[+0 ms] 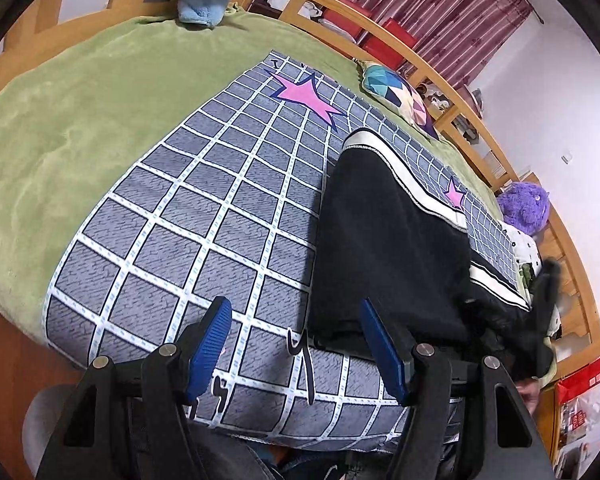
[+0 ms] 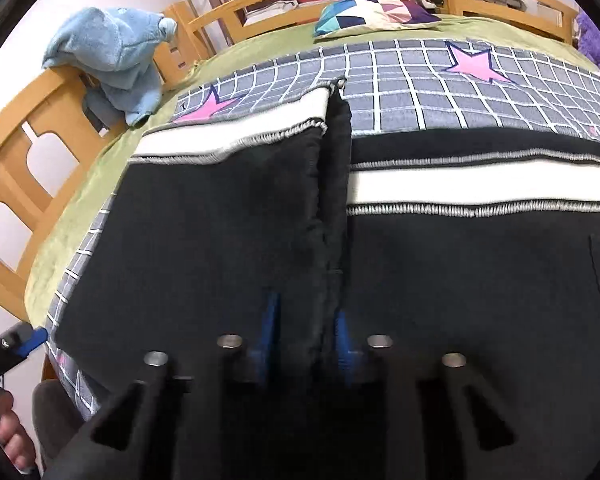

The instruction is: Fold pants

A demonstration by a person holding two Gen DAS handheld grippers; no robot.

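Observation:
Black pants with a white side stripe edged in grey stitching lie folded on a grey grid cloth with pink stars. My right gripper is shut on a raised ridge of the black fabric, which its blue pads pinch from both sides. In the left wrist view the pants stretch away on the right. My left gripper stands open at the near edge of the cloth. Its right pad overlaps the pants' near corner and its left pad is over the bare grid cloth. The right gripper shows blurred at the far right.
A green blanket covers the bed inside a wooden frame. A blue towel hangs on the frame. A patterned pillow lies at the far side and a purple plush toy at the right. A hand holds the left gripper.

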